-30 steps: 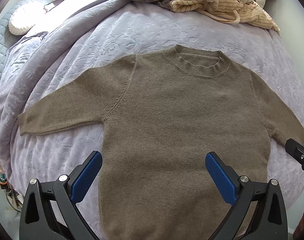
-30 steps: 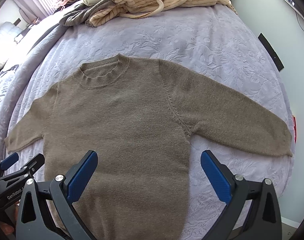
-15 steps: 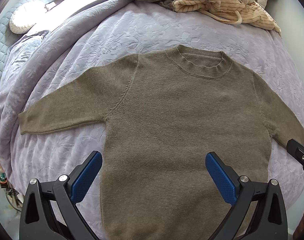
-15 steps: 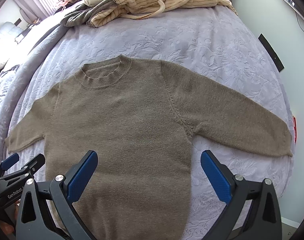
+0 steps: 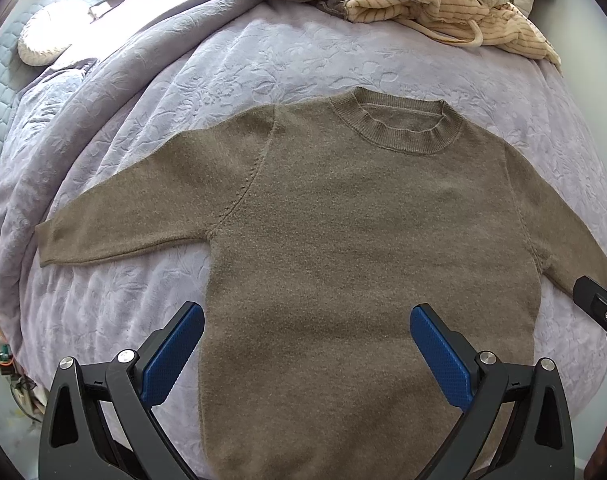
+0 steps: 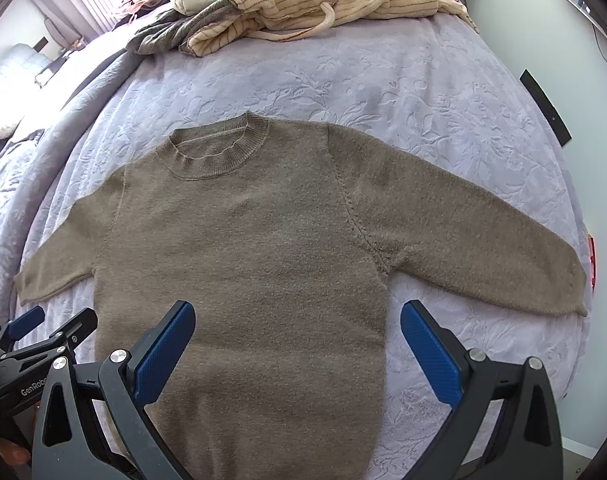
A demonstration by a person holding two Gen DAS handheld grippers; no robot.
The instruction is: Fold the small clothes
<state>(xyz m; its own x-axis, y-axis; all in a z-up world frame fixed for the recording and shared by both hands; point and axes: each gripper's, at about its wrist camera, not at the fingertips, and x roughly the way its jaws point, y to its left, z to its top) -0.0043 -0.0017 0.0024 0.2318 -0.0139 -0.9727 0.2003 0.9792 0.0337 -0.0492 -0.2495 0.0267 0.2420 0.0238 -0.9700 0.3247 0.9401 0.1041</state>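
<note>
At the bottom of the left wrist view, the left hand-held gripper [image 5: 306, 338] stands wide open, its blue-padded fingers [image 5: 171, 354] spread apart above the lower body of the sweater and holding nothing. The right hand-held gripper [image 6: 297, 336] fills the bottom of the right wrist view in the same way: jaws far apart, nothing between them, one pad over the sweater's hem area and the other over bare bedspread. Each hand-held gripper shows in the other's view, the right one at the right edge of the left wrist view and the left one at the lower left of the right wrist view.

The olive-brown knit sweater [image 5: 343, 232] lies flat and face up in the middle of the frame on the bed, unfolded, hem toward the cameras and ribbed round collar [image 5: 399, 128] away from them. Both sleeves are spread out to the sides; one sleeve [image 5: 119, 220] reaches the left of the left wrist view, the other sleeve [image 6: 483, 236] reaches the right of the right wrist view.

Under it is a lilac bedspread [image 5: 263, 64] with an embossed leaf pattern, bunched into folds at the left of the frame.

Along the top of the frame, well apart from the sweater, sits a heap of clothes [image 6: 311, 4]: cream striped fabric, a pale quilted piece and a grey garment. A white pillow [image 5: 43, 44] lies in the upper left.
</note>
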